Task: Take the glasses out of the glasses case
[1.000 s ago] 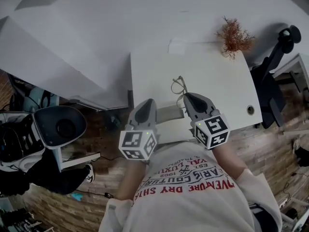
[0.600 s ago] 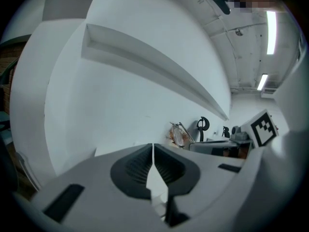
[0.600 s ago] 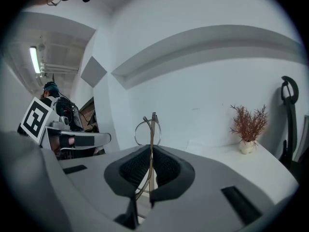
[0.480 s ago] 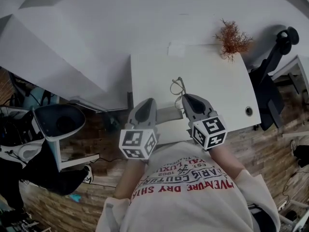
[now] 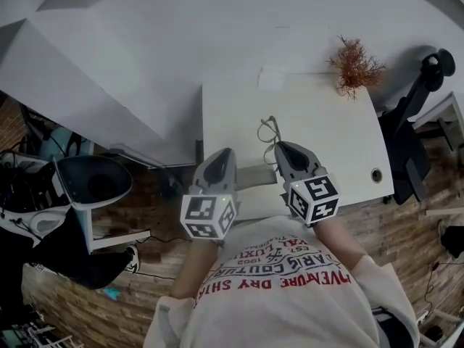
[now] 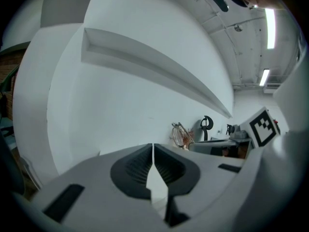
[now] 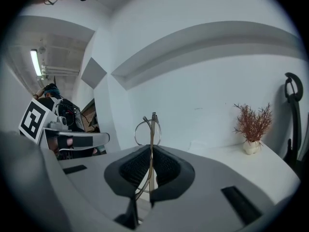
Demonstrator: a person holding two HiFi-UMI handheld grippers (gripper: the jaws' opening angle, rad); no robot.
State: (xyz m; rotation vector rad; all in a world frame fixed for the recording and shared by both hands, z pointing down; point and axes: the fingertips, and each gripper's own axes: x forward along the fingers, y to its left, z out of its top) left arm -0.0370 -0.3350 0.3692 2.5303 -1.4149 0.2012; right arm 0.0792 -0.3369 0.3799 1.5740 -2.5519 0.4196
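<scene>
Thin wire-rimmed glasses (image 5: 268,130) stick up over the white table (image 5: 326,122) in my right gripper (image 5: 284,149), which is shut on one folded temple. In the right gripper view the frame (image 7: 147,128) stands edge-on between the dark pads (image 7: 166,164). The grey glasses case (image 5: 252,174) lies open at the table's near edge between the two grippers. It also shows at the side as the case (image 6: 217,146) in the left gripper view and the case (image 7: 79,140) in the right. My left gripper (image 5: 220,156) hovers left of the case, jaws together on nothing, tips (image 6: 153,151) touching.
A dried reddish plant (image 5: 353,60) in a small white vase stands at the table's far right corner. A black office chair (image 5: 420,85) is beyond the right edge and a grey chair (image 5: 90,187) on the floor at left. A cable hole (image 5: 376,173) lies near the right front corner.
</scene>
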